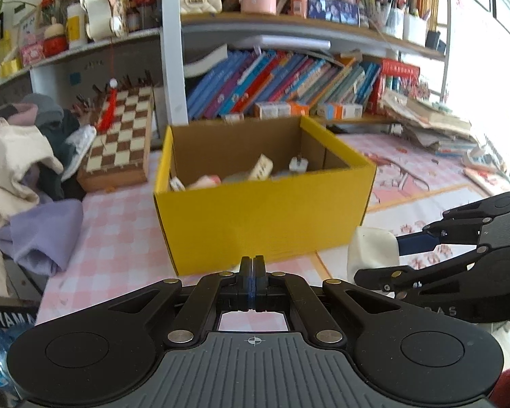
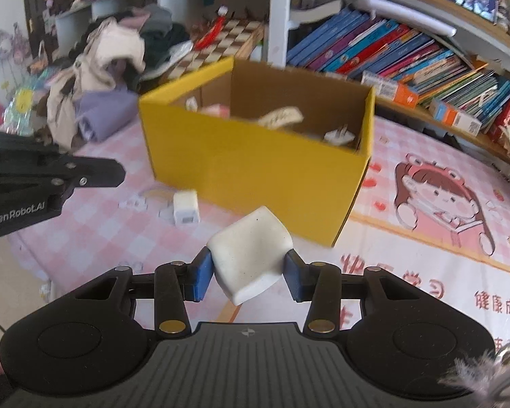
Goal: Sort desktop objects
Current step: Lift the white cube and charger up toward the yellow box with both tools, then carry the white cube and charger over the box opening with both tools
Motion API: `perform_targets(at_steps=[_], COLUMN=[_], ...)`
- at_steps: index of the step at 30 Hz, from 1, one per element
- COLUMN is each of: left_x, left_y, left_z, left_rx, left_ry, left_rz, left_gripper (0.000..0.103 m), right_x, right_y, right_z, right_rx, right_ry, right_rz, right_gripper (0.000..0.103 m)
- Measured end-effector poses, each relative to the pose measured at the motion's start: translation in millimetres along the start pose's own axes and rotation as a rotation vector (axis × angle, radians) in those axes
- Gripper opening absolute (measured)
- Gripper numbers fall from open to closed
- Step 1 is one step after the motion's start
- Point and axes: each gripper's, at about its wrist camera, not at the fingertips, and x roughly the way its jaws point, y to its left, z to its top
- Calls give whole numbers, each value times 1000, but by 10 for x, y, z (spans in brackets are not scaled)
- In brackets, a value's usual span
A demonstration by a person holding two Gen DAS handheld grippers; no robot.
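Right-wrist view: right gripper (image 2: 249, 273) clamps a white block (image 2: 251, 258) between its blue pads, tilted, held above the mat. Yellow box (image 2: 255, 176) lies at 12 o'clock, open top facing up, long axis running 10 to 4. Left gripper (image 1: 252, 270), fingers pressed together and empty, hangs at 9 o'clock. White charger (image 2: 186, 207) rests at 11 o'clock, just beside the box.

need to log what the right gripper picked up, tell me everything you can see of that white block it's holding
The white block is a chunky, rounded-edged piece, off-white with faint specks, matte and soft-looking like an eraser or foam. The right gripper clamps it between its blue pads, tilted, one corner pointing down, held above the pink checked tablecloth just in front of the yellow box. Nothing else touches it.
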Motion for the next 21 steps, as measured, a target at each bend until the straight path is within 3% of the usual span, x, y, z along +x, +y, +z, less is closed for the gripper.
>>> perform_targets(at_steps=[11, 19, 21], left_x=[-103, -18, 40], left_y=[99, 156, 132], left_z=[388, 569, 534], left_rx=[12, 15, 22], left_ry=[-135, -161, -123], left_rz=[34, 62, 20], left_gripper=[0, 0, 0], right_x=[-236, -151, -108], right_y=[-140, -299, -342], right_z=[484, 749, 787], right_rx=[19, 2, 5], right_ry=[-179, -222, -224], right_rz=[11, 23, 31], right_gripper=[41, 41, 41])
